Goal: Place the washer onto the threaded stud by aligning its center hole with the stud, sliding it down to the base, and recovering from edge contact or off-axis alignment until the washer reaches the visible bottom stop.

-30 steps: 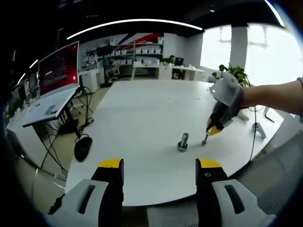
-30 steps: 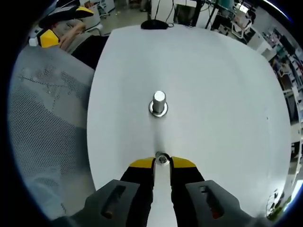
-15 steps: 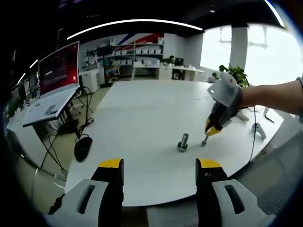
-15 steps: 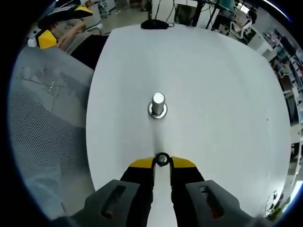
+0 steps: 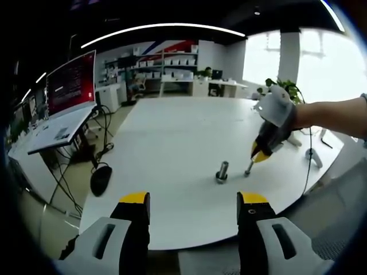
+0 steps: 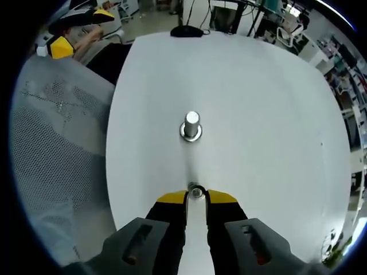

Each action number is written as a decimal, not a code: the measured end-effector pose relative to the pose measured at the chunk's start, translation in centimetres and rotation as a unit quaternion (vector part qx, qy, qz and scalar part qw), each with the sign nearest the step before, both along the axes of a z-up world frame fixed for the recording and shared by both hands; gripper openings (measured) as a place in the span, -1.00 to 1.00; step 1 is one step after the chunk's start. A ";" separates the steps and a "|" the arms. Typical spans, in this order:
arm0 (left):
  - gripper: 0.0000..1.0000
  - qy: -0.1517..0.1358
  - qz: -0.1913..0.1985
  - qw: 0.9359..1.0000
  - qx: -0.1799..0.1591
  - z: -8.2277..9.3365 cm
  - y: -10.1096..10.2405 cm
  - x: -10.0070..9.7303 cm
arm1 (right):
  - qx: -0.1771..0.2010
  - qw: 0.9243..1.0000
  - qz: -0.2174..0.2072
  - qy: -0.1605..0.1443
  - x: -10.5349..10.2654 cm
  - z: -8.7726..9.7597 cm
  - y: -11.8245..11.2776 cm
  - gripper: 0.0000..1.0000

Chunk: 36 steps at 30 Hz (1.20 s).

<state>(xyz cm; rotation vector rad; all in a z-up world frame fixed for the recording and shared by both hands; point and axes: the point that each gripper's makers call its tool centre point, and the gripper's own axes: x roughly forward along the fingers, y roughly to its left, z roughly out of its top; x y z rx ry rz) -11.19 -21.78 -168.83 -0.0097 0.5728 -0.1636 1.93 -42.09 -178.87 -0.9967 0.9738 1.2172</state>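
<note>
A short metal threaded stud [image 6: 191, 126] stands upright on its round base on the white table [image 6: 258, 103]; in the left gripper view the stud [image 5: 222, 171] is at mid-table. My right gripper [image 6: 196, 196] is shut on a small metal washer [image 6: 196, 192], held at its yellow tips just short of the stud. In the left gripper view the right gripper [image 5: 256, 157] points down at the table right of the stud, with the washer [image 5: 248, 170] below its tips. My left gripper [image 5: 194, 200] is open, back from the table's near edge, with nothing between its jaws.
A mesh chair back [image 6: 51, 166] lies left of the table in the right gripper view. A black mouse [image 5: 100, 178] sits off the table's left edge, beside a desk with a red-screened monitor [image 5: 71, 83]. A person's arm [image 5: 332, 117] reaches in from the right.
The right gripper with the washer rose a little and came back down; it stands about where it was a second ago. The left gripper has not moved.
</note>
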 end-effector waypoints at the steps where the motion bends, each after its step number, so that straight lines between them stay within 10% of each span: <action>1: 0.19 -0.001 0.001 1.000 -0.001 0.0 0.0 0.0 | -0.002 1.000 0.000 0.001 0.0 -0.1 -0.1 -0.73; 36: 0.18 -0.001 0.006 1.000 -0.005 0.0 0.1 0.0 | -0.038 0.999 0.016 0.022 -0.1 -4.7 0.4 -0.73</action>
